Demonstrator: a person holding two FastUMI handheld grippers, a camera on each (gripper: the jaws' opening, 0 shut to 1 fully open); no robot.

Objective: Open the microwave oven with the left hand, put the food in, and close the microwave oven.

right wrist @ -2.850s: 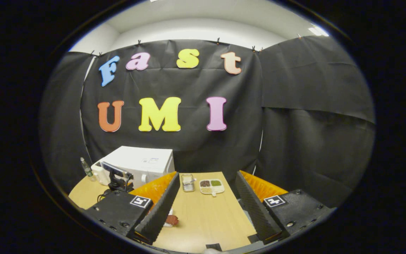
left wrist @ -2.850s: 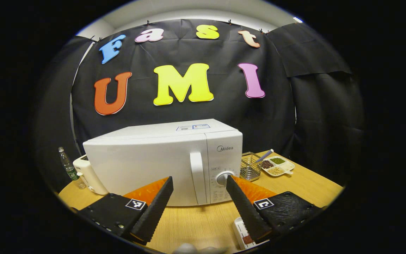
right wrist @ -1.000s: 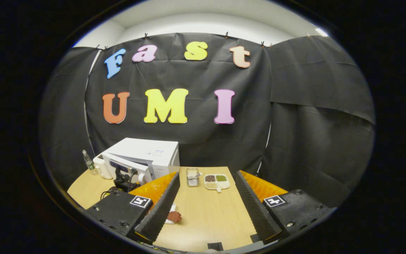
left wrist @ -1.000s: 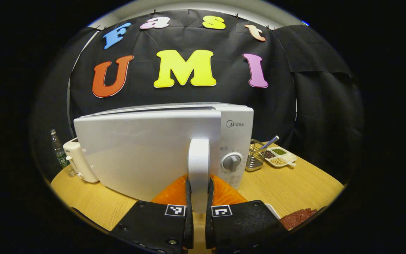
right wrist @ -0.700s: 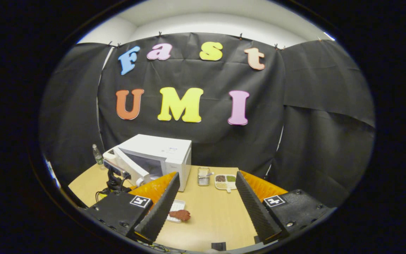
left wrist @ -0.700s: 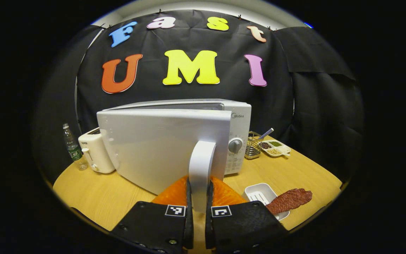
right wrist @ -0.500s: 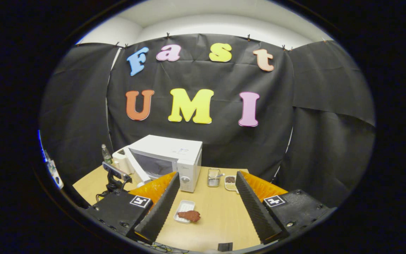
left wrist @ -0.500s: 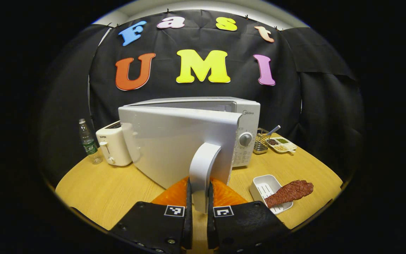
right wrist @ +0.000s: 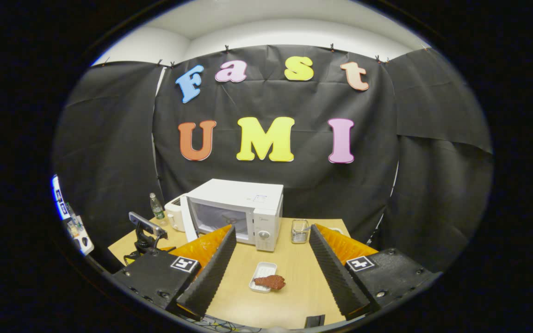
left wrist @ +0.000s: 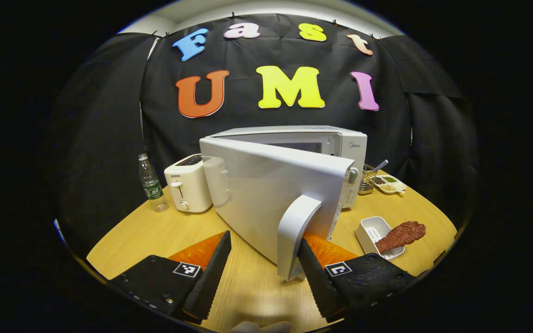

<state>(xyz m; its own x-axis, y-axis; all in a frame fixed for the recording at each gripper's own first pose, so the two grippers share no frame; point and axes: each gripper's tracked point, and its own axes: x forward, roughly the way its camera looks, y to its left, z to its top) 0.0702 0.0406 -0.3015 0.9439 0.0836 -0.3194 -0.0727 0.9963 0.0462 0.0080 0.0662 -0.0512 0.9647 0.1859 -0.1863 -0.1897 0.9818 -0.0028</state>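
in the left gripper view, the left gripper (left wrist: 262, 268) sits with its two ribbed, wedge-shaped fingers spread wide, holding nothing; the right-hand finger lies just beside the lower end of the microwave's curved, glossy white door handle (left wrist: 294, 236), though contact cannot be told. the smooth white door (left wrist: 266, 189) stands swung out at an angle from the boxy white microwave (left wrist: 336, 138), whose cavity shows as a slit along the top of the door. all of it rests on a pale wood-grain table (left wrist: 155, 236). to the right of the handle, a small white rectangular tray (left wrist: 372, 231) carries a rough, dark reddish-brown slab of food (left wrist: 400, 233) that overhangs the tray's far edge. left of the door stand a rounded cream toaster (left wrist: 187, 185) and a clear plastic bottle (left wrist: 151, 182); behind the microwave's right side are a wire basket (left wrist: 367, 181) and a white divided dish (left wrist: 390, 183) of grains. in the right gripper view, the right gripper (right wrist: 271, 266) is likewise wide open and empty above the table (right wrist: 294, 296), its serrated fingers framing the tray (right wrist: 263, 270) and the food (right wrist: 270, 280) between them and farther off. beyond, the microwave (right wrist: 243, 206) stands with its door (right wrist: 188, 222) swung out to the left, the dark cavity showing, and the wire basket (right wrist: 300, 231) just to its right.
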